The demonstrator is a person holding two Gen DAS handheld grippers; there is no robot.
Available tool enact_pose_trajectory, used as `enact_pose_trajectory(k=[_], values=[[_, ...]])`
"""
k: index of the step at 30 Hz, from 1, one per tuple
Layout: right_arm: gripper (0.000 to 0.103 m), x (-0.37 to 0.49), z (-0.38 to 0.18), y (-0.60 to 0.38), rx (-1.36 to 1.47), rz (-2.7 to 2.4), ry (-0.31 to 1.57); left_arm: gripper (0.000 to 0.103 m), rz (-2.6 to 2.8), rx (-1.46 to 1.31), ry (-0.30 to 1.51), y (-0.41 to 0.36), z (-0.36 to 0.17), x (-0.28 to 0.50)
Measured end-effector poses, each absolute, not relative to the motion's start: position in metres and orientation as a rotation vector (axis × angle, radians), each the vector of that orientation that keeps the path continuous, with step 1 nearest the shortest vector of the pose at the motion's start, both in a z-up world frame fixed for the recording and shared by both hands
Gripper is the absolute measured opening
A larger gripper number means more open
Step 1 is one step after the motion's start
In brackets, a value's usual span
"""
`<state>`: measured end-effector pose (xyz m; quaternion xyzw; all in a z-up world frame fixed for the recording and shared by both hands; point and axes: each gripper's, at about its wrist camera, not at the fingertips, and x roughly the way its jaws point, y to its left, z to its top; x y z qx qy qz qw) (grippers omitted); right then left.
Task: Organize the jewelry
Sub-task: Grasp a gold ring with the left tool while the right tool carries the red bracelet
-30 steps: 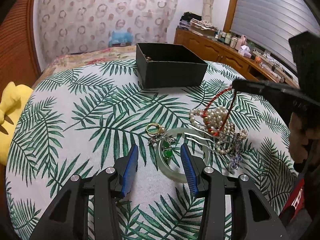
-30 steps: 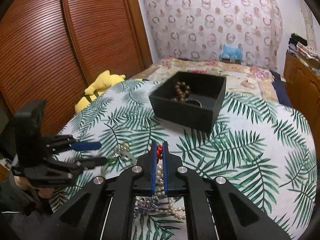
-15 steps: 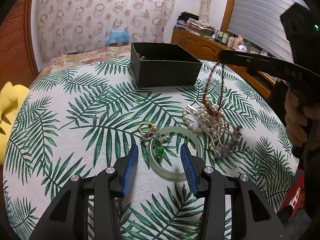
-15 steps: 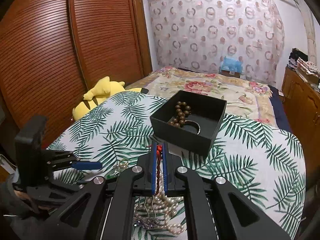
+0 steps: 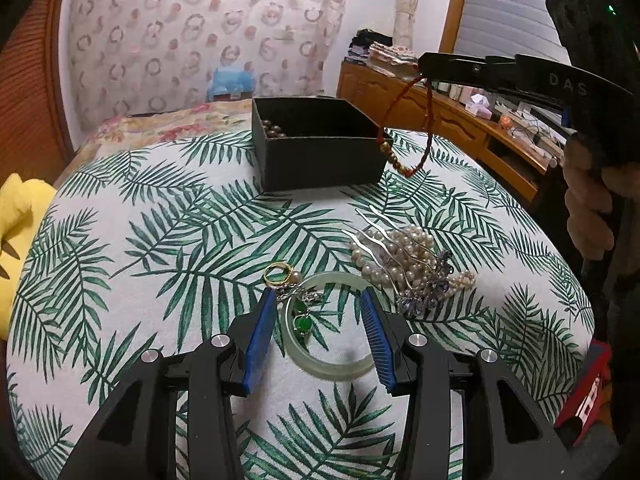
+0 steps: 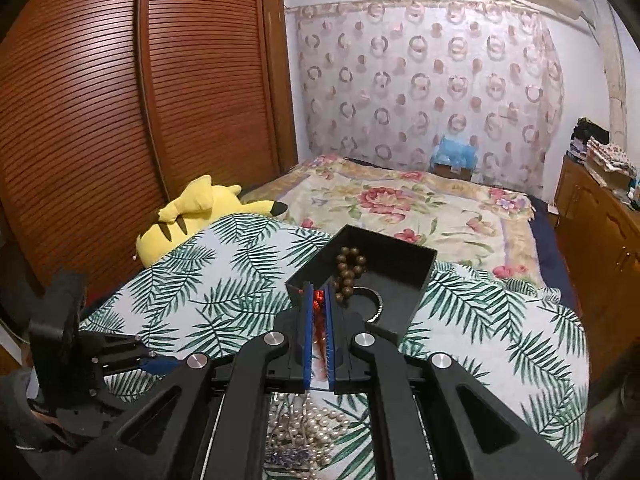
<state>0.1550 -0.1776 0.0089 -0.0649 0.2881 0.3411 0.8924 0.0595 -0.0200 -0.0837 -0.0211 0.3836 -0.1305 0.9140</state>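
Left wrist view: right gripper (image 5: 422,74) upper right, pinching dangling red bead bracelet (image 5: 404,136) beside black box (image 5: 320,148); left gripper (image 5: 318,336) spread wide over jade bangle (image 5: 332,364), frame centre

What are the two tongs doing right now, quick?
Left tongs: open, holding nothing, over the bangle.
Right tongs: closed on the red bracelet, lifted near the box.

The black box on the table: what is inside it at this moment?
Inside the black box lie a strand of brown beads and a dark ring-shaped piece, partly visible. The right gripper covers the box's near corner, so anything there stays hidden.
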Motion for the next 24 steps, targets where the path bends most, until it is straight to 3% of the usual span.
enact_pose_trajectory(k=[10, 17, 24], values=[[0.006, 0.162, -0.018, -0.191, -0.119, 0.675, 0.654, 0.042, -0.249, -0.086, 0.830, -0.004, -0.094, 0.082], [0.006, 0.158, -0.023, -0.189, -0.121, 0.678, 0.658, 0.027, -0.244, -0.096, 0.856, 0.004, -0.094, 0.104], [0.006, 0.157, -0.027, -0.189, -0.123, 0.676, 0.664, 0.026, -0.260, -0.045, 0.901, -0.004, -0.098, 0.115]])
